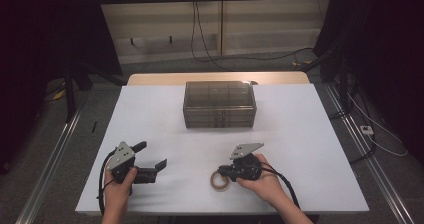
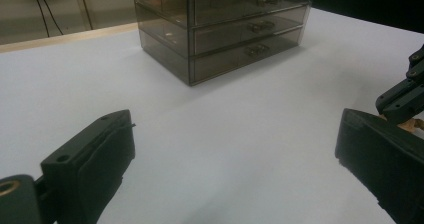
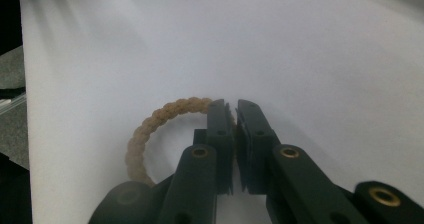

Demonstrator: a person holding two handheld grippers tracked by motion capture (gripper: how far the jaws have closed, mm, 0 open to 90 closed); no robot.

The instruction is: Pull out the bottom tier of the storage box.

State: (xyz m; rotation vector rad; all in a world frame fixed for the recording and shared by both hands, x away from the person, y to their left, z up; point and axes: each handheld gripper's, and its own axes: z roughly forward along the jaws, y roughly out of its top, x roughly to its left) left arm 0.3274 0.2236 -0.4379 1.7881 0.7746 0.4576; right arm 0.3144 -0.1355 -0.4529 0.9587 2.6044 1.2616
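A tan braided rope ring (image 1: 219,181) lies on the white table (image 1: 300,134) near its front edge. In the right gripper view the ring (image 3: 150,124) curves left from the jaw tips. My right gripper (image 3: 234,109) is shut on its far arc. In the high view that gripper (image 1: 222,172) points left, low over the ring. My left gripper (image 1: 151,154) rests at the front left, open with nothing between its jaws. The left gripper view shows its jaws (image 2: 235,129) spread wide over bare table, with the right gripper (image 2: 402,99) at the right edge.
A smoky translucent chest of three drawers (image 1: 219,104) stands at the back middle of the table, its drawers (image 2: 240,29) closed. Dark stands and cables lie on the floor around the table.
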